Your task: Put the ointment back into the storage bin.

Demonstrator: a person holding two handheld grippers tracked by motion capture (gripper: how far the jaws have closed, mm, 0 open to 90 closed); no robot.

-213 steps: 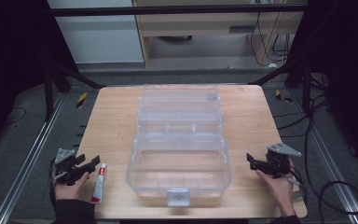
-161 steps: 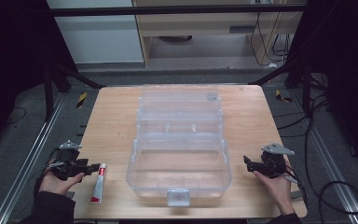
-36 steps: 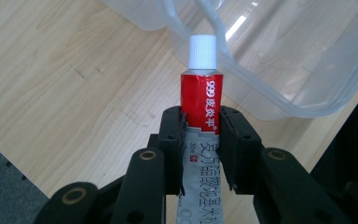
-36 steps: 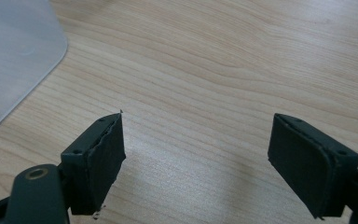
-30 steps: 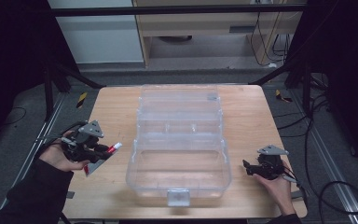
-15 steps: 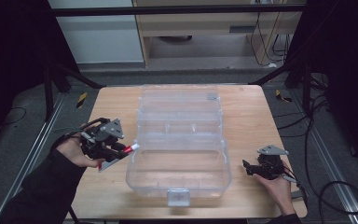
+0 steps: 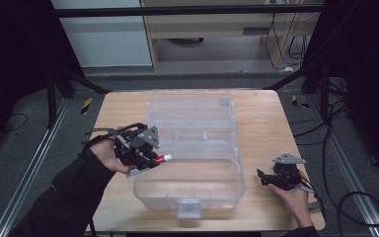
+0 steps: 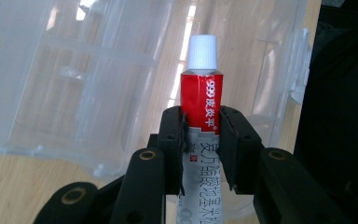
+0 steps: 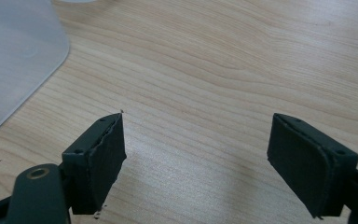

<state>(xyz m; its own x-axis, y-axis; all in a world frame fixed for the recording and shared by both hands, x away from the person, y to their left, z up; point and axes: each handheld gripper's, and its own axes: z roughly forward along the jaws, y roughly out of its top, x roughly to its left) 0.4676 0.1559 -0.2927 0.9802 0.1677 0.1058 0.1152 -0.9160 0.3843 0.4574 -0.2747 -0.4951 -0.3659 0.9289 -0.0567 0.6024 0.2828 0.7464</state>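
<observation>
Tube point(image 8: 199, 116) clamped in left tool point(image 7: 145, 153) over clear box point(image 7: 187, 197) edge; right tool point(image 9: 196, 158) wide, low over table point(image 9: 223, 70).

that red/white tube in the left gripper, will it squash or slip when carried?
The tube is probably soft-walled, so it may dent: the left gripper has its jaws closed on the body, not the cap. Its glossy printed skin looks somewhat slippery. It seems light, and held mid-length it likely won't droop much.

wooden table point(image 7: 261, 118), grey floor point(image 7: 24, 148), cables point(image 7: 335, 118).
</observation>
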